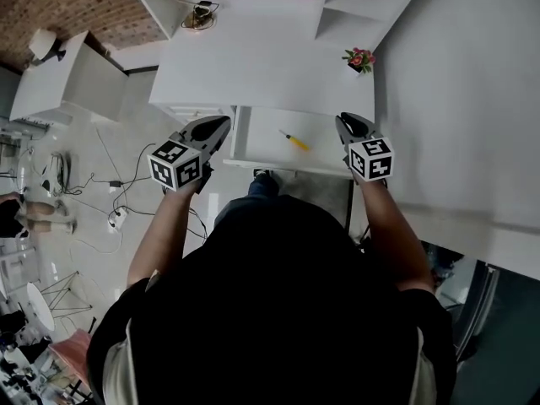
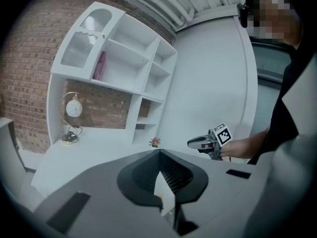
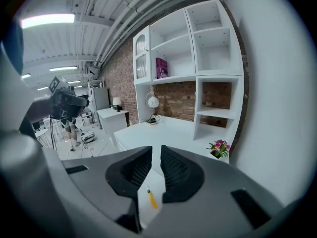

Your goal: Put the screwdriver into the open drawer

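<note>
Yellow screwdriver (image 1: 295, 141): lies flat on the drawer floor, between the two claws and a little ahead of them. Nothing grips it. From the right claw's camera it shows below and beyond the slit between the jaws.
Drawer (image 1: 261, 131): white and pulled out from under the surface toward the person, with its top open. One claw hangs at each of its sides, just outside the walls.
Left claw (image 2: 159, 152): the jaw tips meet with nothing between them. It is raised by the drawer's left side and points out over the surface.
Right claw (image 3: 156, 149): the jaws stand a narrow slit apart and are empty. It is raised by the drawer's right side.
Surface (image 1: 253, 57): white, ahead of both claws.
Flower pot (image 1: 360, 59): small, on the surface ahead of the right claw.
Why held so: the screwdriver already rests inside the drawer, so placing looks done. Both claws seem to be kept off to the sides, clear of it, since neither has anything to carry.
</note>
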